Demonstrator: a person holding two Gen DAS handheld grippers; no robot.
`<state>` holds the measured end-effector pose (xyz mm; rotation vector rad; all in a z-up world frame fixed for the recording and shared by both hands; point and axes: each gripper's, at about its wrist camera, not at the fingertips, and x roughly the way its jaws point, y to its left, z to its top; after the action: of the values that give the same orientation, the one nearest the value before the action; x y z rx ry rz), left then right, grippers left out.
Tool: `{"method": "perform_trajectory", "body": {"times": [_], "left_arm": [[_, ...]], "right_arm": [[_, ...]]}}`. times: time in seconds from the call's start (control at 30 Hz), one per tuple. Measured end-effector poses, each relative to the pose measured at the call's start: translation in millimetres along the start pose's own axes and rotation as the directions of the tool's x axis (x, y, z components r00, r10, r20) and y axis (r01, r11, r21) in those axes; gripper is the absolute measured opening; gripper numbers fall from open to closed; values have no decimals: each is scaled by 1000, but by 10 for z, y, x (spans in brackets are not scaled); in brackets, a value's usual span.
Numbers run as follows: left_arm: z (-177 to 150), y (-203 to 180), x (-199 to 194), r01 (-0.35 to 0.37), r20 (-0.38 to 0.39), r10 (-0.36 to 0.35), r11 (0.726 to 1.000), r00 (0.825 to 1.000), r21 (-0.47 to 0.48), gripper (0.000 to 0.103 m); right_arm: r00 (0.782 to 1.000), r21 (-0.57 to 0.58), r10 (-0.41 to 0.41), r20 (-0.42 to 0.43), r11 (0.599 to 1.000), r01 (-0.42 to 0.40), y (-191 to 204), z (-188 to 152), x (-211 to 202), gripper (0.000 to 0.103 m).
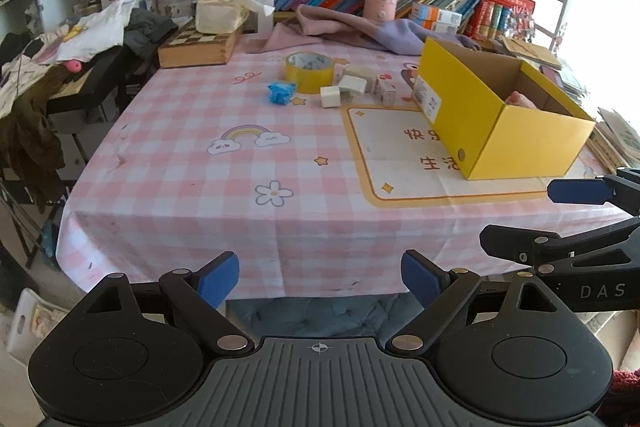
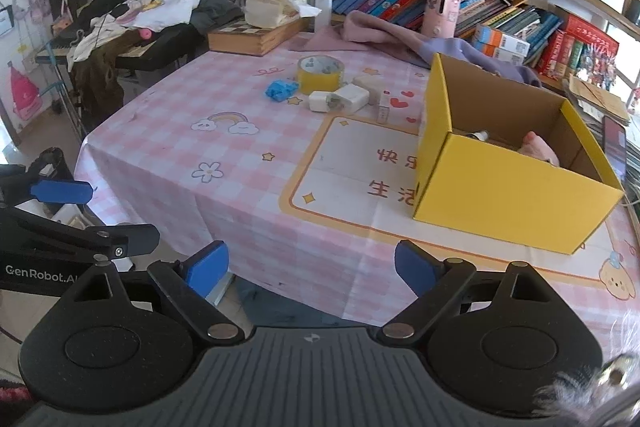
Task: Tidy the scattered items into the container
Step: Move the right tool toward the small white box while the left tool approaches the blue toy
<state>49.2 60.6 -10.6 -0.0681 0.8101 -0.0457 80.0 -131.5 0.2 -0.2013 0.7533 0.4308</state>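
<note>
Pink checked tablecloth (image 1: 200, 163) carries a yellow box (image 1: 516, 143) at right; tape roll (image 1: 309, 71), blue wad (image 1: 280, 93) and white blocks (image 1: 344, 89) lie far centre. Left gripper (image 1: 320, 277) and right gripper (image 2: 310, 267) gape wide, empty, near the table's edge.

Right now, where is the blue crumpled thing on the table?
In both wrist views the blue crumpled thing lies on the pink checked tablecloth, just left of the yellow tape roll, well left of the yellow box.
</note>
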Motion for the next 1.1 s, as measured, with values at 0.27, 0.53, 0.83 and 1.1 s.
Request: {"method": "perform_trajectory", "body": {"times": [0.27, 0.53, 0.83, 1.1], "left_arm": [[86, 45, 162, -7, -7, 7, 1000, 1000, -2, 90], [263, 101, 378, -34, -7, 34, 999, 999, 2, 90], [599, 92, 668, -51, 34, 50, 998, 998, 39, 89], [910, 60, 946, -48, 63, 44, 997, 997, 61, 89]], "right_arm": [[1000, -17, 12, -27, 1000, -13, -27, 119, 267, 70], [1000, -15, 2, -26, 1000, -2, -120, 295, 542, 53], [999, 40, -31, 36, 999, 30, -299, 659, 841, 52], [997, 113, -44, 59, 993, 37, -433, 1017, 1170, 52]]}}
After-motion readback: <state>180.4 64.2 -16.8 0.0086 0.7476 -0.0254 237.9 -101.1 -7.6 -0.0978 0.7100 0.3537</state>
